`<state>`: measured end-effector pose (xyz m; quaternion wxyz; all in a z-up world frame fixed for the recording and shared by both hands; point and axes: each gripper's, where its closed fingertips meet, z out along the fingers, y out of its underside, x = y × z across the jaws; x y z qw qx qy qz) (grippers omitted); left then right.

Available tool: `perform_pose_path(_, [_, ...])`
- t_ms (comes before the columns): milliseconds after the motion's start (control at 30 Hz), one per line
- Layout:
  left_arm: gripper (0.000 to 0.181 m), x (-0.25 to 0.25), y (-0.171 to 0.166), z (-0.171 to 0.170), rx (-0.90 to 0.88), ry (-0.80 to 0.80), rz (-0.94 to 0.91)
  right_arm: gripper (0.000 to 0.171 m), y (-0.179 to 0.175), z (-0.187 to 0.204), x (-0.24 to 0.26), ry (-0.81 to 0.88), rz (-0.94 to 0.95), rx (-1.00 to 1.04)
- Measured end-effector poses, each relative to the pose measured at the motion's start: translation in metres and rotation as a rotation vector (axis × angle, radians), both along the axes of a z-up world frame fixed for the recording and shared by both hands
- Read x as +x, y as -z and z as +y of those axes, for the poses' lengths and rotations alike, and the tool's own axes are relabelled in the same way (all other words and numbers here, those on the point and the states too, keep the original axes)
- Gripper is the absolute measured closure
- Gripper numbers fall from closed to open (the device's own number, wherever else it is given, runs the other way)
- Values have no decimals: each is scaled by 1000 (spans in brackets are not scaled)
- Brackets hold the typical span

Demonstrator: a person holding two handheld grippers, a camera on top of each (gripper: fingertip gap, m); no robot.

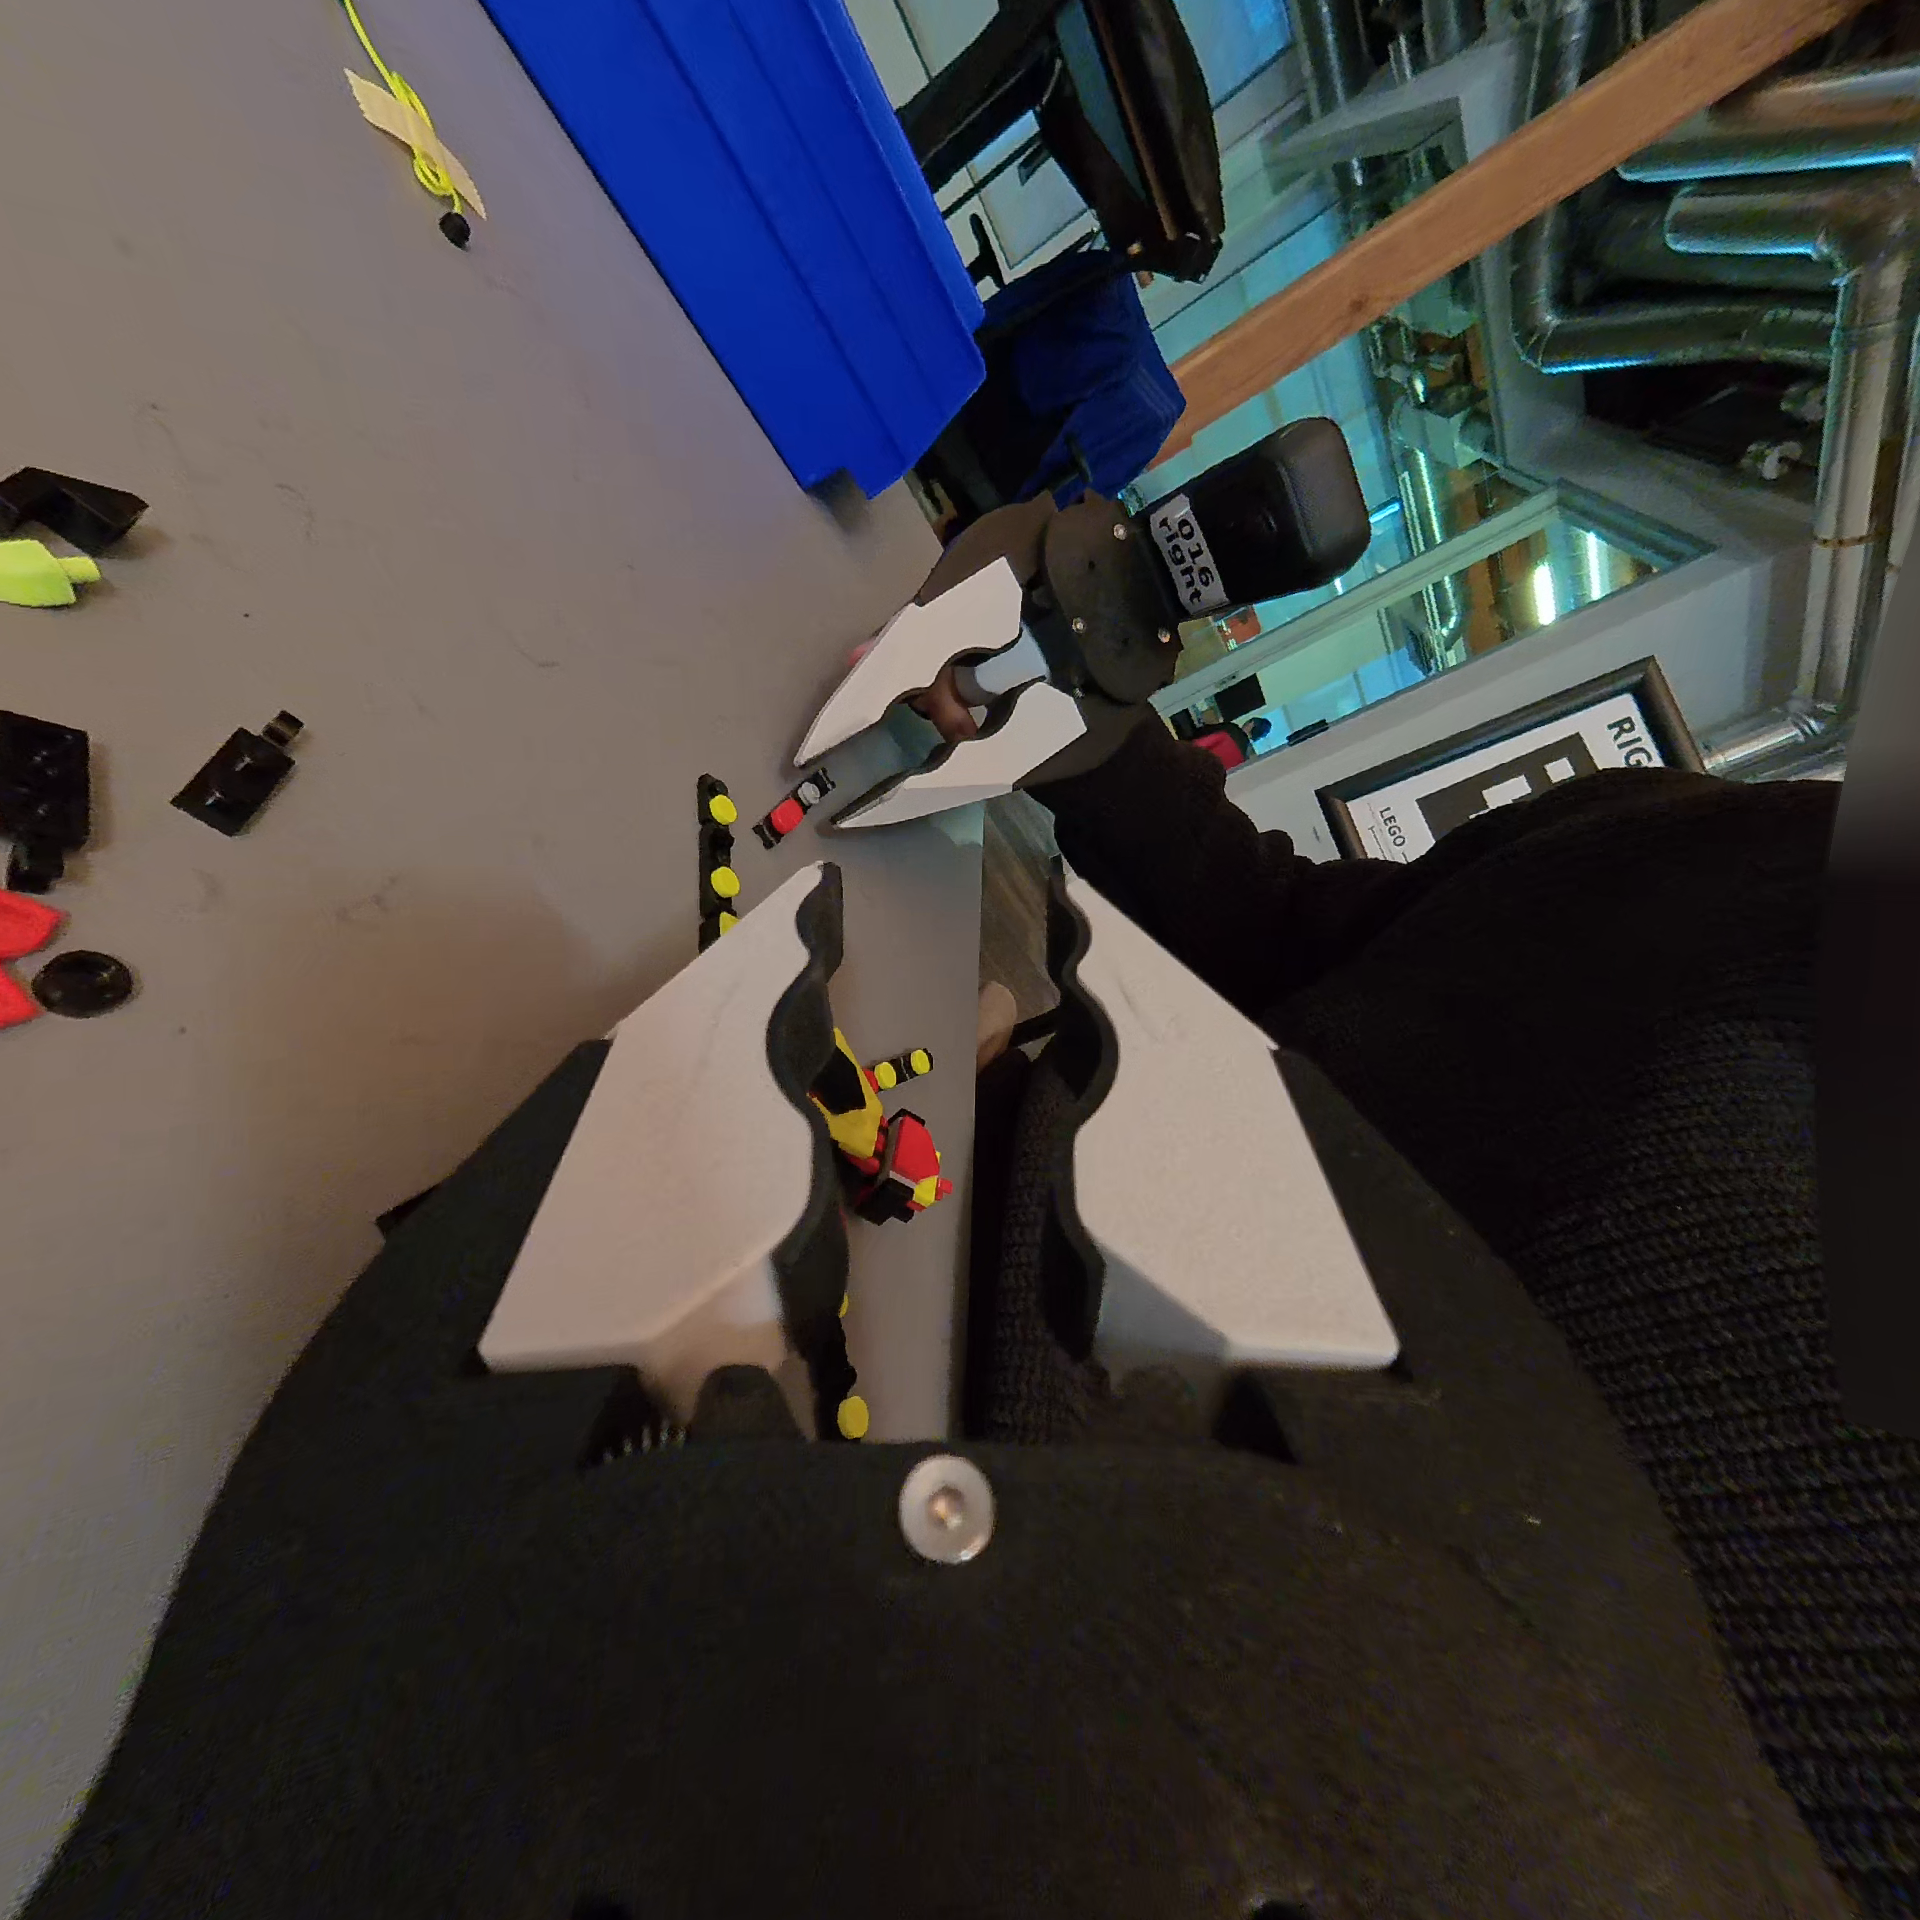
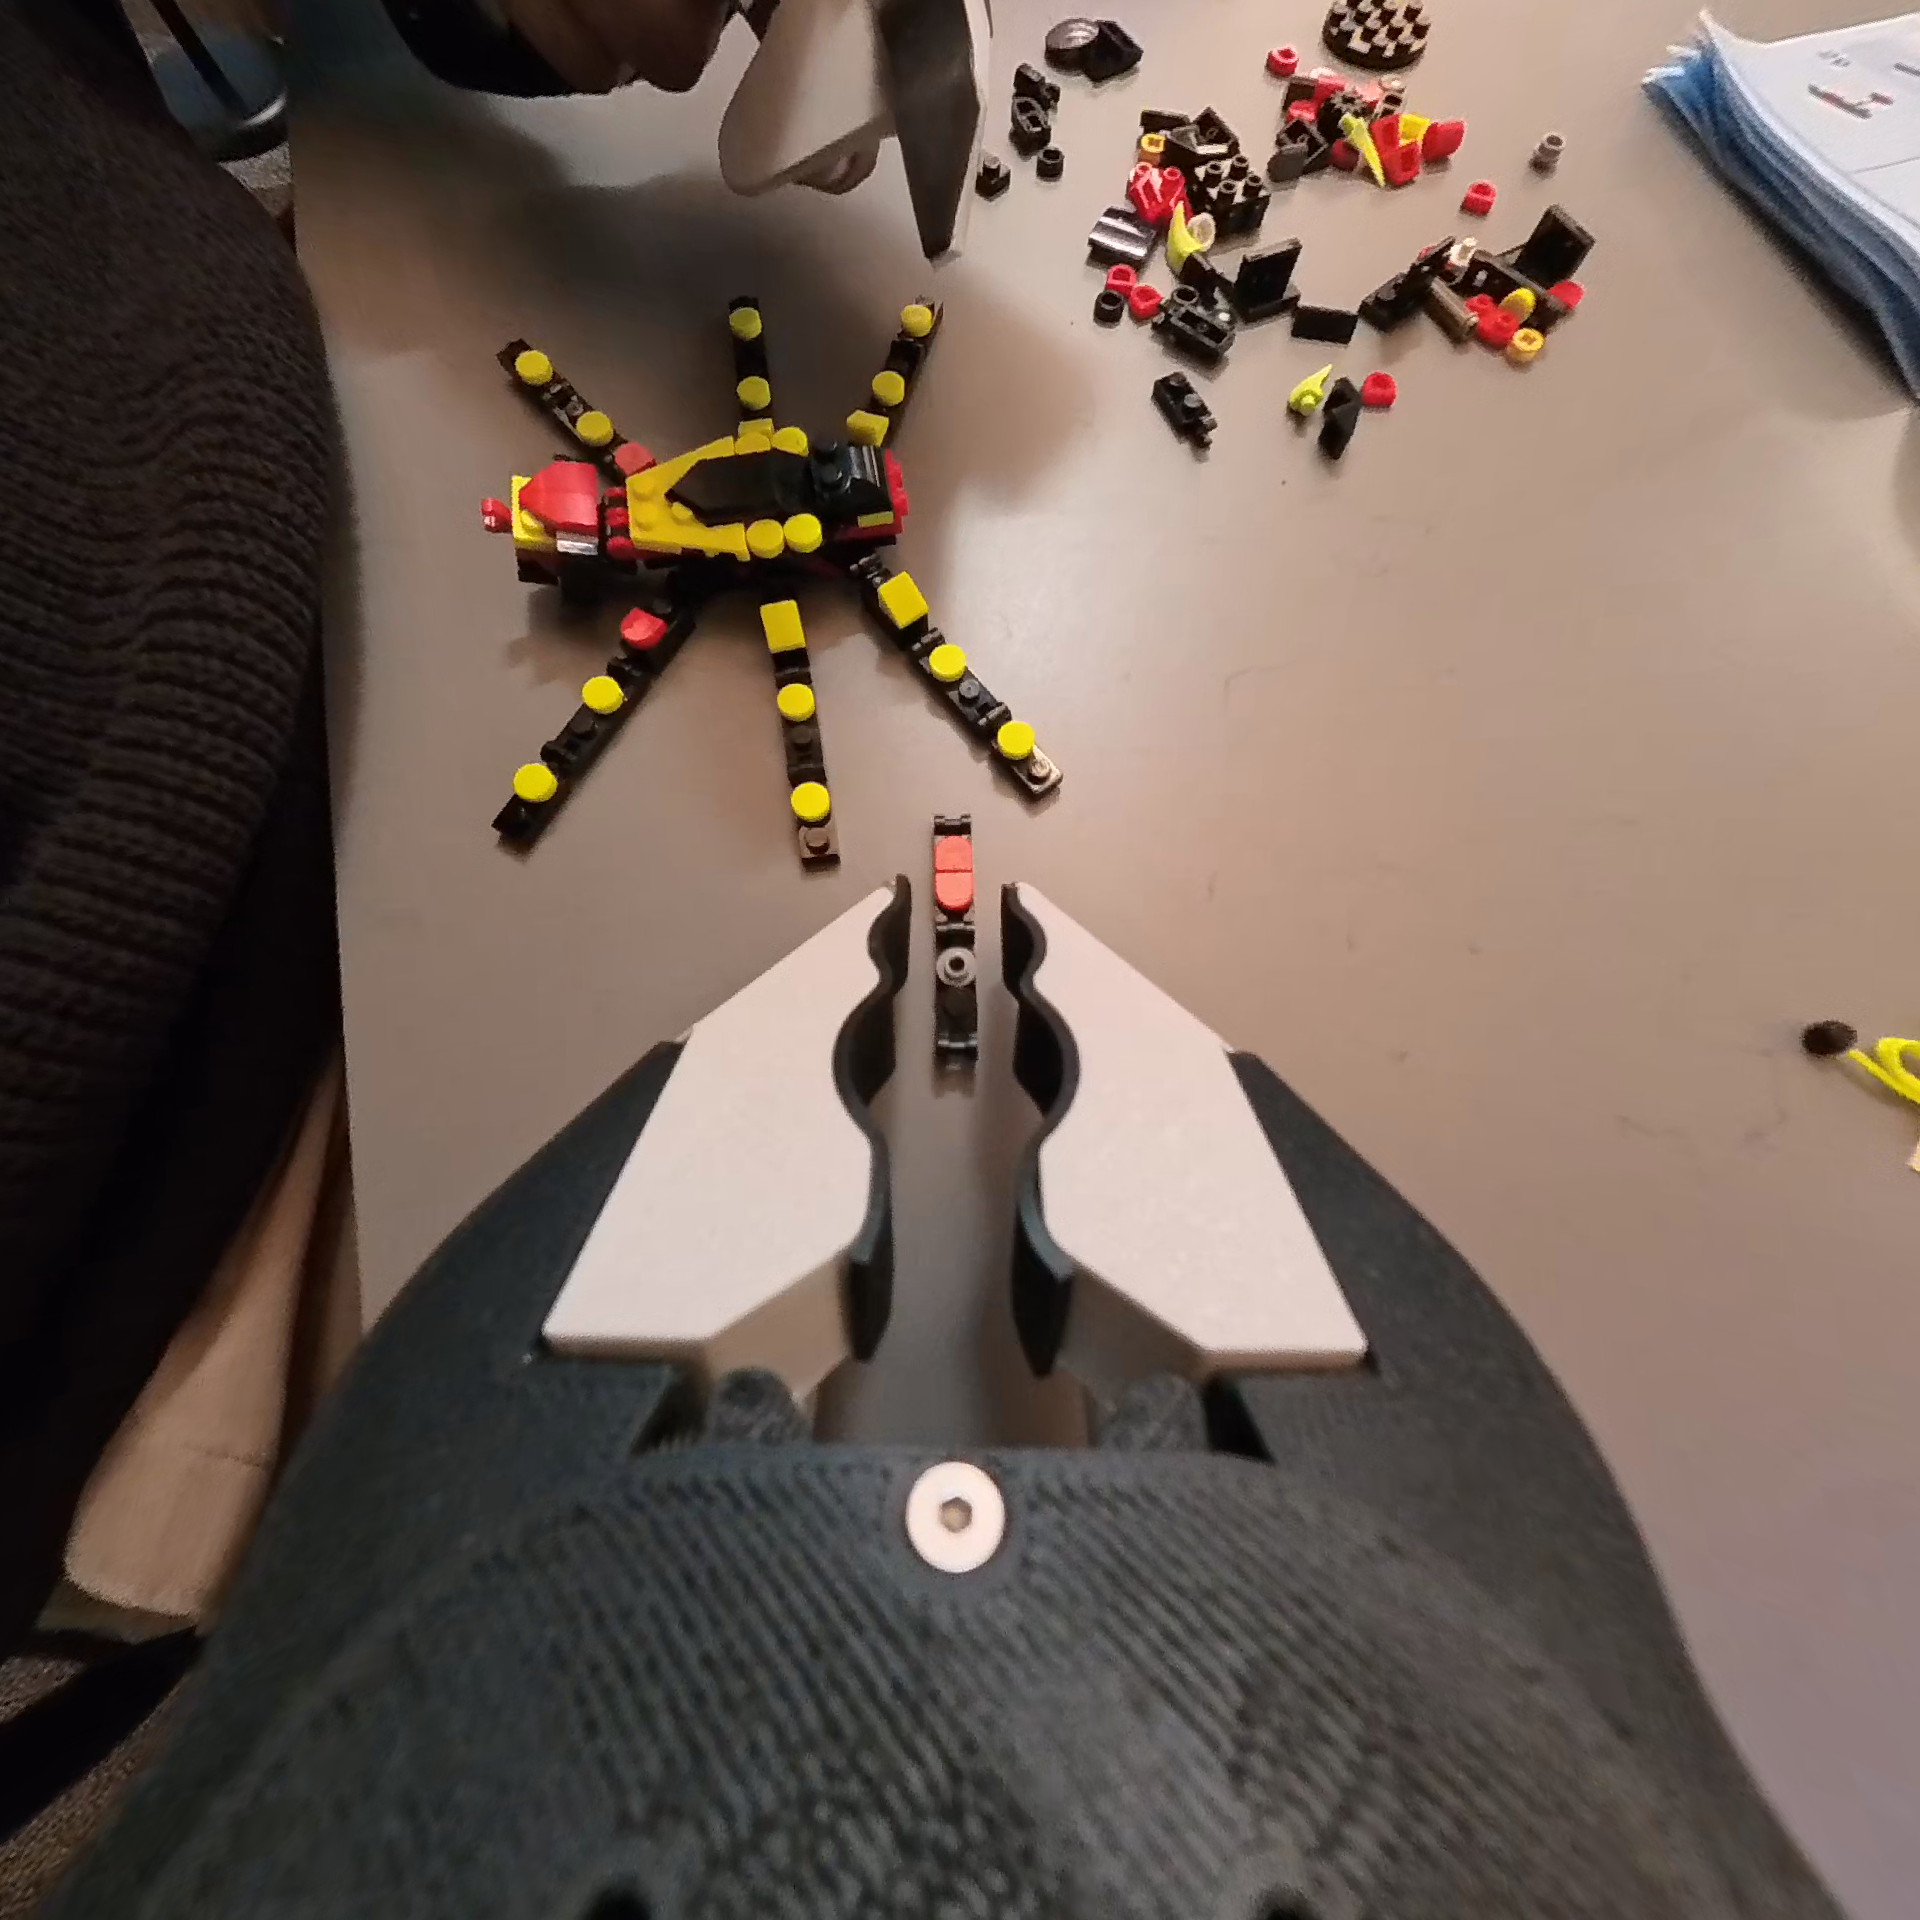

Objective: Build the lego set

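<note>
A small black leg piece with one red tile on it lies flat on the grey table, right between the spread fingers of the right claw, touching neither. That claw is released and holds nothing. Just beyond it sits a red, yellow and black spider model with six legs splayed out. The left claw hangs over the table's edge past the spider, also released and empty. A scatter of loose pieces lies far right, near one stack of papers.
</note>
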<state>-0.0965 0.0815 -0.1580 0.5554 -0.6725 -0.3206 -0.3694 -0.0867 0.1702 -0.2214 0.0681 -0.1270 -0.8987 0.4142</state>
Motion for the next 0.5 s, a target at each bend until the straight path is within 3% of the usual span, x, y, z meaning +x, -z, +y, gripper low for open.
perform_pose_path(500, [143,-2,-1,-1,15,-8,-19,155,-22,-1,-10,53,26,-119])
